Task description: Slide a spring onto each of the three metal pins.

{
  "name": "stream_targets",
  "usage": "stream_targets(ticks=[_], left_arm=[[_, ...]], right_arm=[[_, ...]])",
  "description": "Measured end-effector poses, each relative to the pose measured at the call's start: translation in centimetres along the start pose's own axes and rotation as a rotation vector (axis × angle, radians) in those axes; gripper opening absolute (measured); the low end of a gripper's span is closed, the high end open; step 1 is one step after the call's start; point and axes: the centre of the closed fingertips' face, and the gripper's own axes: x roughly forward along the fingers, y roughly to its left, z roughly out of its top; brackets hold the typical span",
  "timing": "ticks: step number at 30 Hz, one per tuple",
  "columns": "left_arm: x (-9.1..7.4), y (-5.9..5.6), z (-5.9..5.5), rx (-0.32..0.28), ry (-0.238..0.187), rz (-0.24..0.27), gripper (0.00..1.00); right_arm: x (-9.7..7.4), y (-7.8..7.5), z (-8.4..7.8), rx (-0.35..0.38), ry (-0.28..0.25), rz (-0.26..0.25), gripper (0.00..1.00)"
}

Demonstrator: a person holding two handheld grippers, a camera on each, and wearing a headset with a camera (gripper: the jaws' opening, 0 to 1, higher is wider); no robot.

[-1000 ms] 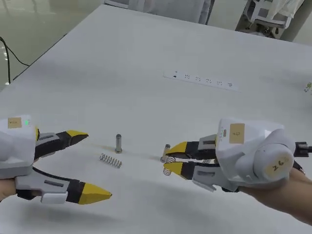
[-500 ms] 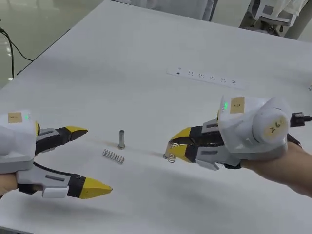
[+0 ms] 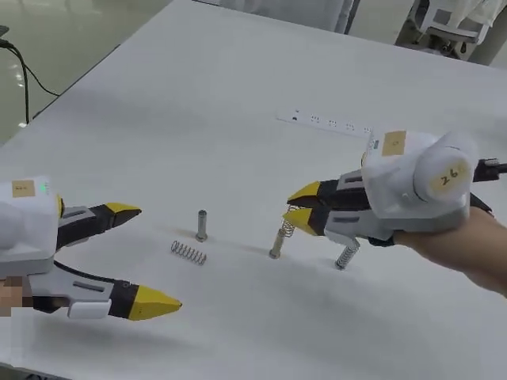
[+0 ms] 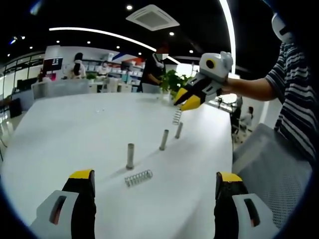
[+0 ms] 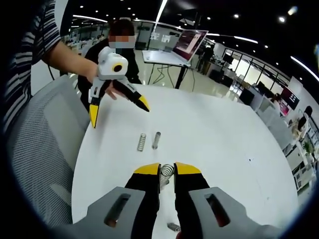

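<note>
Yellow tips of the right tool (image 3: 303, 207) (image 5: 167, 169) were pinched on the held spring (image 3: 287, 228) (image 5: 167, 172), which hung from them coil-end down. A second before, this tool had been low, its tips almost on the bench (image 3: 198, 103) by the foot of the middle pin (image 3: 276, 243). It had since risen and carried the spring up with it. The spring's lower end now sat just beside the pin's top. Whether the first coil had caught the tip could not be told. By my reading the pick-up was finished and the threading was about to start. The spring needed to be lined up over the pin and then pushed down.

With the tool lifted, the right pin (image 3: 343, 261) had come out from behind it, already wearing the fitted spring (image 3: 347, 252). That made one pin done and the second under way.

Further left nothing had moved. The left pin (image 3: 202, 225) (image 4: 130, 156) stood bare, and the loose spring (image 3: 188, 252) (image 4: 138, 177) lay flat on the bench just in front of it. The left tool (image 3: 139, 256) (image 5: 119, 113) hovered near them with its jaws spread wide and nothing between them. That pair looked like the last job remaining.
</note>
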Motion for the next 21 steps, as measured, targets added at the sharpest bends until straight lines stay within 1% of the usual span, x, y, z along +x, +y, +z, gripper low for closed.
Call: stream_targets(ticks=[2, 5, 8, 10, 17, 21], left_arm=[[0.0, 0.0, 0.0, -0.001, -0.001, 0.002, 0.98], [0.0, 0.0, 0.1, -0.002, -0.004, 0.003, 0.98], [-0.1, 0.0, 0.1, -0.001, -0.005, 0.003, 0.98], [-0.2, 0.0, 0.1, -0.003, -0.006, 0.004, 0.98], [-0.5, 0.2, -0.2, -0.008, -0.003, 0.012, 0.98], [-0.6, 0.2, -0.2, -0.012, -0.005, 0.014, 0.98]], right_arm=[[0.1, -0.3, -0.1, 0.012, -0.002, -0.008, 0.07], [0.6, -0.6, -0.6, 0.033, 0.012, -0.017, 0.07], [0.9, -0.6, -0.9, 0.051, 0.014, -0.02, 0.07], [1.0, -0.6, -0.9, 0.073, 0.005, -0.02, 0.07], [1.5, -0.9, -1.5, 0.083, 0.016, -0.033, 0.07], [1.8, -1.1, -1.7, 0.091, 0.014, -0.037, 0.07]])
